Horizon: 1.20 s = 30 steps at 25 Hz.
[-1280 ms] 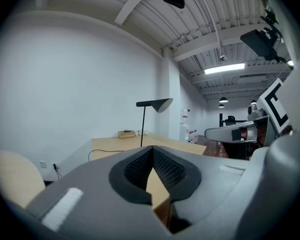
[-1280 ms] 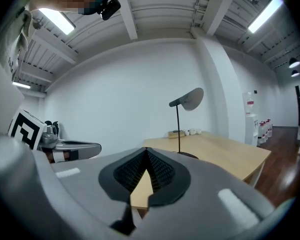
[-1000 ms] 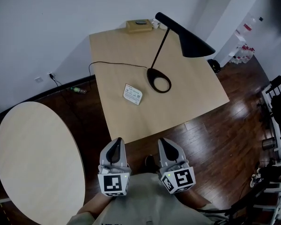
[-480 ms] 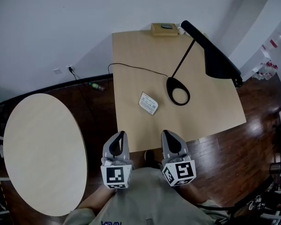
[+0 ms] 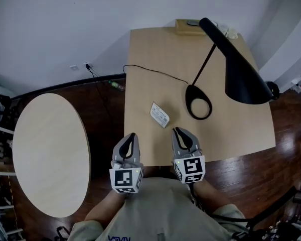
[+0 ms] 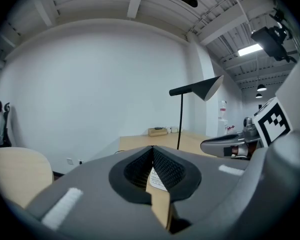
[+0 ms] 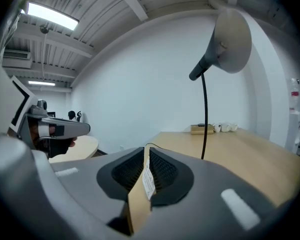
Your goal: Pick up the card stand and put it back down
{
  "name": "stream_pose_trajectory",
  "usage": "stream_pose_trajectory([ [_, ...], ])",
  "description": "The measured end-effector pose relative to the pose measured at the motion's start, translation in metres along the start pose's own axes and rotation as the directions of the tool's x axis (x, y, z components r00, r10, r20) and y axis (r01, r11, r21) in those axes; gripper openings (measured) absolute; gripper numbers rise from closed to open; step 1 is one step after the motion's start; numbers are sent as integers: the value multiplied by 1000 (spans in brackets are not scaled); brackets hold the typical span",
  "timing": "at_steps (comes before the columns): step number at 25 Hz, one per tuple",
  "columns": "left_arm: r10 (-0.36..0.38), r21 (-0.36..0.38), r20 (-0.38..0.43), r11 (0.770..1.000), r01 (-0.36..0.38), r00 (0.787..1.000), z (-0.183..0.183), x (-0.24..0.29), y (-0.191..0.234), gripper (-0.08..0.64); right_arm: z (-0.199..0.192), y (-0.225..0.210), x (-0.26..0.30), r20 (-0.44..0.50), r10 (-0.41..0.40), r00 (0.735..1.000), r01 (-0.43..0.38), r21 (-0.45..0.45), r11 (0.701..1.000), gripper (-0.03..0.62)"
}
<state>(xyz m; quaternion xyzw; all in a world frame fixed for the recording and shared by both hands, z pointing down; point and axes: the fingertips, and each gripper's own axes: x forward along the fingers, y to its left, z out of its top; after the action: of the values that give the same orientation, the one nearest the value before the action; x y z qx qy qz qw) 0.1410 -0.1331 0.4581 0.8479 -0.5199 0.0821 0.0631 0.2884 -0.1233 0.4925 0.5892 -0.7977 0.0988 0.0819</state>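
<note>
The card stand [image 5: 159, 114], a small white printed card, rests on the square wooden table [image 5: 155, 44], left of the lamp base. Both grippers hover at the table's near edge, short of the stand and apart from it. My left gripper [image 5: 130, 137] is shut and empty, its tips meeting in the left gripper view [image 6: 152, 148]. My right gripper [image 5: 180, 132] is opening, with a narrow gap at its tips [image 7: 146, 148] and nothing between them. The card stand [image 7: 148, 180] shows far ahead through that gap, and the card stand [image 6: 156, 180] also shows beyond the left jaws.
A black desk lamp has its ring base [image 5: 198, 102] right of the stand and its shade [image 5: 241, 72] overhanging the table's right side. Its cable [image 5: 150, 70] runs across the top. A wooden box [image 5: 188, 25] sits at the far edge. A round table [image 5: 50, 154] stands at left.
The view has swung so the table lies closer and more centred. Both grippers have come forward to the table's near edge, nearer the card stand.
</note>
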Motion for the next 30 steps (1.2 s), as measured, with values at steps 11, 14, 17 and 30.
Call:
stream_pose_trajectory([
  [11,12,8,-116,1000,-11,993,-36,33,6,82,-86,-24,71,-202,57,978,-51,32,998,103],
  [14,11,11,-158,1000,-9,987,-48,34,12,81,-111,-23,87,-265,78,961,-61,71,996,135],
  [17,1,3,-193,1000,0,981,-59,30,17,80,-123,-17,98,-305,88,948,-68,77,995,147],
  [30,-34,-26,-234,999,29,972,-74,36,35,71,-144,-10,124,-371,77,925,-57,66,996,51],
])
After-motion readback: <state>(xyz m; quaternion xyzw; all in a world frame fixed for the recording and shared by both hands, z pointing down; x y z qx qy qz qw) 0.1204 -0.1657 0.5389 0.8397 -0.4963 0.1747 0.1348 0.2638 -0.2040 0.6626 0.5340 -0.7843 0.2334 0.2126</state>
